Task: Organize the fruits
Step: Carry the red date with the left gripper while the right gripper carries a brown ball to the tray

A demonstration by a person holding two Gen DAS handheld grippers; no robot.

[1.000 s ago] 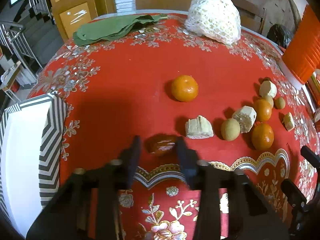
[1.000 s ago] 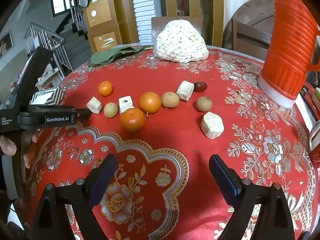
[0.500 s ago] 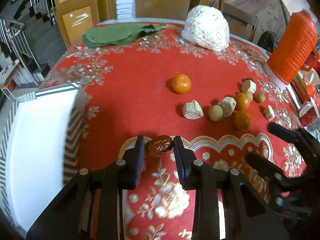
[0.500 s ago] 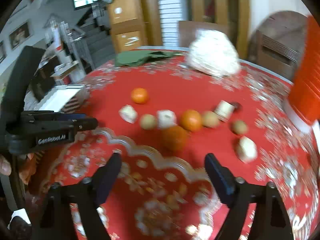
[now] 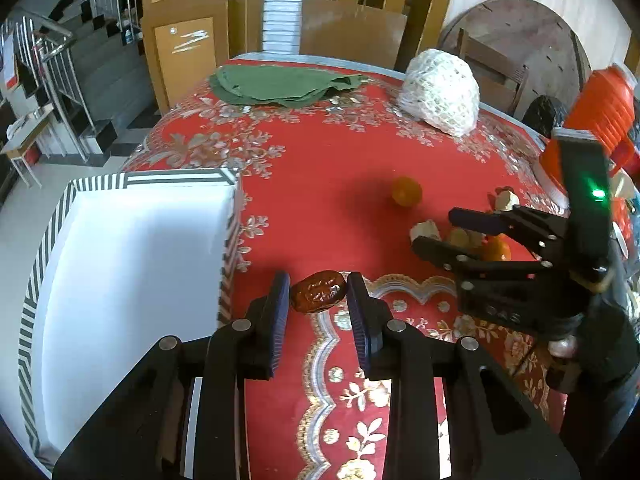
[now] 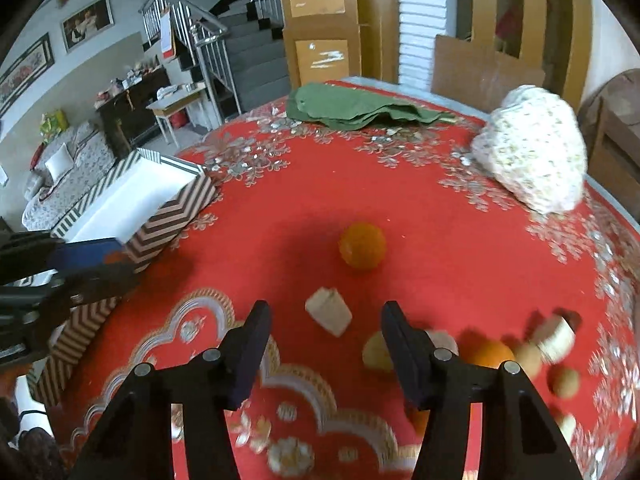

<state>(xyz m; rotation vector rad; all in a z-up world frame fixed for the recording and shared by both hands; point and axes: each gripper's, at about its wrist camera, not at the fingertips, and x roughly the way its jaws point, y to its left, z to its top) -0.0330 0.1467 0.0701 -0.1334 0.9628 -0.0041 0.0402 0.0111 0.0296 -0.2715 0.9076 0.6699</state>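
A wrinkled dark red date hangs clear of the red tablecloth, with my left gripper shut on it. Just to its left stands the white box with a striped rim. My right gripper hovers low over a pale cut chunk, which lies between its closing jaws; a gap shows on both sides of the chunk. One small orange sits alone beyond it. Another orange, brown round fruits and more pale chunks trail off to the right. The left wrist view shows the right gripper at the right.
A folded green cloth and a white net-wrapped bundle lie at the table's far side. An orange ribbed flask stands at the far right. Past the table's left edge are stairs and floor.
My left gripper has risen with the date and drawn nearer the striped box. My right gripper has swung left along the fruit row to the pale chunk, its jaws narrowing.
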